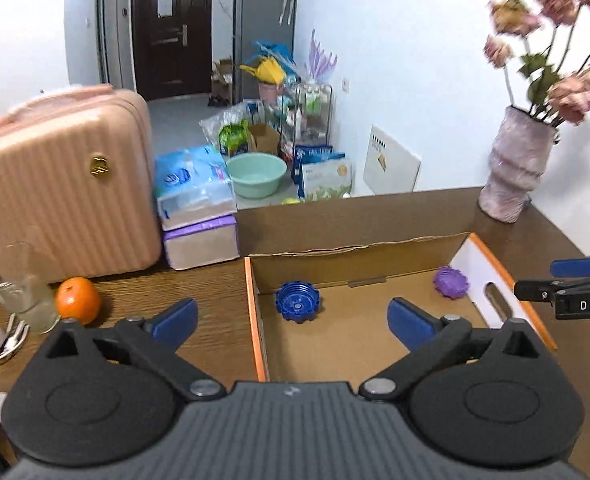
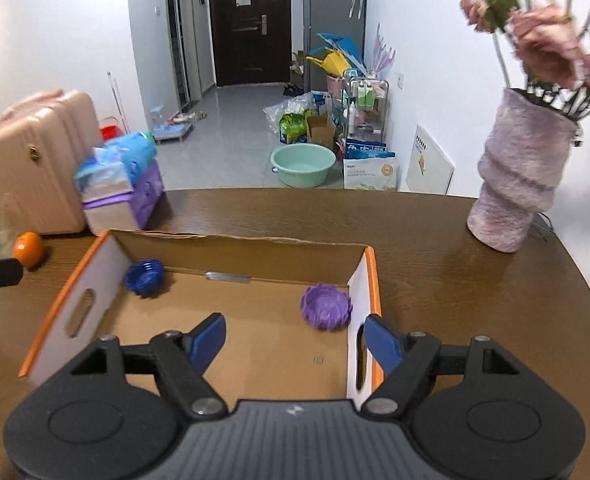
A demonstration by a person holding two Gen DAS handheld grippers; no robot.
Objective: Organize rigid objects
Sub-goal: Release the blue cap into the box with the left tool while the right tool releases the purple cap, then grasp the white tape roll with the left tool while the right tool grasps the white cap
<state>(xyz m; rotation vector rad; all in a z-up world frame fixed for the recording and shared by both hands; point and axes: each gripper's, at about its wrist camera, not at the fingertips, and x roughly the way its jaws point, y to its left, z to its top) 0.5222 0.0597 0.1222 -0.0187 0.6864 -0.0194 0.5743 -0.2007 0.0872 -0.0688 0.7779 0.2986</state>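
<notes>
- The left gripper point(image 1: 293, 314) stands wide, with nothing between its blue pads; it hangs over the left rim of the box point(image 1: 253, 312).
- The right gripper point(image 2: 295, 338) is also released and empty, its pads apart above the box's point(image 2: 369, 280) right end wall.
- In the left view the right gripper point(image 1: 535, 280) pokes in at 3 o'clock, off the box's right edge.
- The box sits open on a brown table point(image 2: 475, 280), orange-trimmed, with a handle slot in each white end wall.
- A blue toy point(image 1: 298, 301) lies on the box floor by the far left corner, at 12 o'clock from the left gripper.
- A purple toy point(image 2: 326, 306) lies on the floor near the right end wall, at 12 o'clock from the right gripper, just short of the wall.
- The two toys are well apart, at opposite ends of the box.
- An orange point(image 1: 77, 300) rests on the table at 9 o'clock of the box, beside a glass point(image 1: 27, 296).
- A pink case point(image 1: 63, 184) stands behind the orange; tissue packs point(image 1: 197, 200) are stacked to its right.
- A vase point(image 2: 517, 176) of flowers stands at 2 o'clock of the box, near the table's far edge.
</notes>
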